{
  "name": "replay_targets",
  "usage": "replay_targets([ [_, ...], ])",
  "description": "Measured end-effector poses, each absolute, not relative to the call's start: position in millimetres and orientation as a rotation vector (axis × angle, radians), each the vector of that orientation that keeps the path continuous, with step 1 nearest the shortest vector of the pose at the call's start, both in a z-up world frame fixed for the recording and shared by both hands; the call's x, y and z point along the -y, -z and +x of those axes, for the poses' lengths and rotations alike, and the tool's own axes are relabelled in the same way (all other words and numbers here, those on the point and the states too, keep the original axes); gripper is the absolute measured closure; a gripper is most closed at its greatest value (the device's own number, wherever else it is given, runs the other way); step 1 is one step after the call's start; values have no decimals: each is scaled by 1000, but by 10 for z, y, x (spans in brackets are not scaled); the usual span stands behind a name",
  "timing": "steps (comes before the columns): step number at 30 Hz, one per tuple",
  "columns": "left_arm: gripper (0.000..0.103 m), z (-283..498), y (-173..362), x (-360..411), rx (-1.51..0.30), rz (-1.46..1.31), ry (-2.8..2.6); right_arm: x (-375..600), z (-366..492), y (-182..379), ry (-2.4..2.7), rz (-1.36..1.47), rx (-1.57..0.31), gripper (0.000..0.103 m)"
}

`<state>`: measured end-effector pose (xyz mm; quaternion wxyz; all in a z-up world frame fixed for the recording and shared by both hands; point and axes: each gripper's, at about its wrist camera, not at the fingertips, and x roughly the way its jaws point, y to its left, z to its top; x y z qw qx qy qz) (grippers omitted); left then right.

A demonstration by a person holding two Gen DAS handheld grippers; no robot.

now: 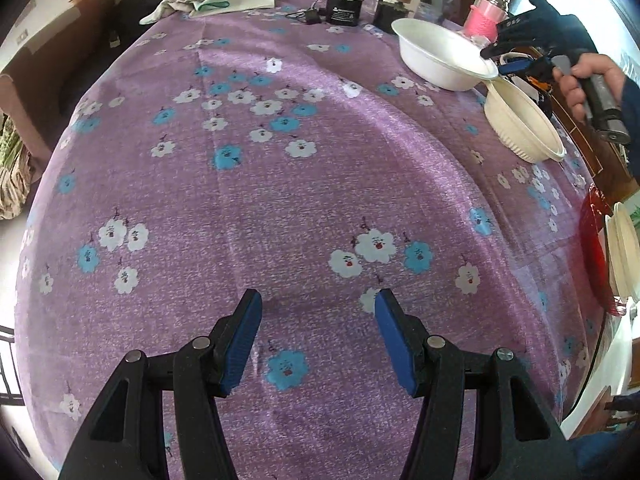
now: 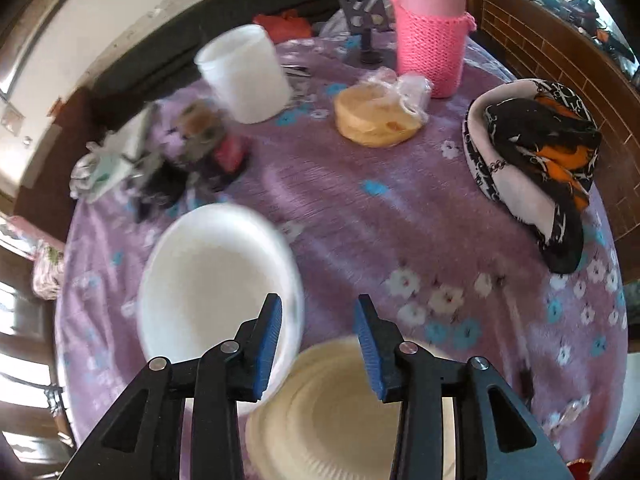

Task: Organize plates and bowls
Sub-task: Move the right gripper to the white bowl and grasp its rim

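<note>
My left gripper point(image 1: 318, 300) stands open over the bare purple flowered tablecloth point(image 1: 280, 184), with nothing between its blue pads. A white bowl point(image 1: 440, 54) and a ribbed cream bowl point(image 1: 524, 124) sit side by side at the far right. A hand point(image 1: 592, 80) holds the other gripper just above them. In the right wrist view my right gripper point(image 2: 319, 300) is open and holds nothing. It hovers over the gap between the white bowl point(image 2: 216, 280) on the left and the cream bowl point(image 2: 332, 420) below. A red plate point(image 1: 592, 248) and cream plates point(image 1: 624, 252) lie at the right edge.
Beyond the bowls stand a pink knit-covered bottle point(image 2: 430, 36), a white container point(image 2: 246, 76), a bagged yellow lump point(image 2: 374, 120) and a patterned hat point(image 2: 532, 152). Black boxes point(image 1: 344, 8) and a pale cloth point(image 1: 208, 0) lie at the table's far edge.
</note>
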<state>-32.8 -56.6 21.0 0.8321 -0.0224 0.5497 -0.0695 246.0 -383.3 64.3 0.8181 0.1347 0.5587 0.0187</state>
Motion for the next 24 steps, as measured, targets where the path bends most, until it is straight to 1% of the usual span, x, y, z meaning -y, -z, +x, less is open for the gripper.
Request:
replay_targets([
  [3, 45, -331, -206, 555, -1167, -49, 138, 3830, 2569, -481, -68, 305, -1219, 62],
  [4, 45, -332, -203, 550, -1168, -51, 136, 3813, 2591, -415, -68, 303, -1236, 64],
  [5, 45, -332, -201, 548, -1168, -51, 133, 3796, 2605, -358, -71, 304, -1244, 69],
  [6, 45, -333, -201, 547, -1168, -51, 132, 3772, 2608, -323, -79, 300, -1246, 84],
  [10, 45, -326, -207, 550, -1163, -55, 133, 3654, 2532, -377, -95, 292, -1221, 93],
  [16, 45, -301, -274, 535, -1142, -57, 135, 3401, 2219, -637, -182, 306, -1174, 97],
  [20, 45, -312, -353, 477, -1121, -65, 130, 3182, 1800, -841, -302, 324, -1151, 96],
  [24, 45, -370, -395, 370, -1110, -89, 114, 2957, 1299, -931, -418, 351, -1176, 96],
])
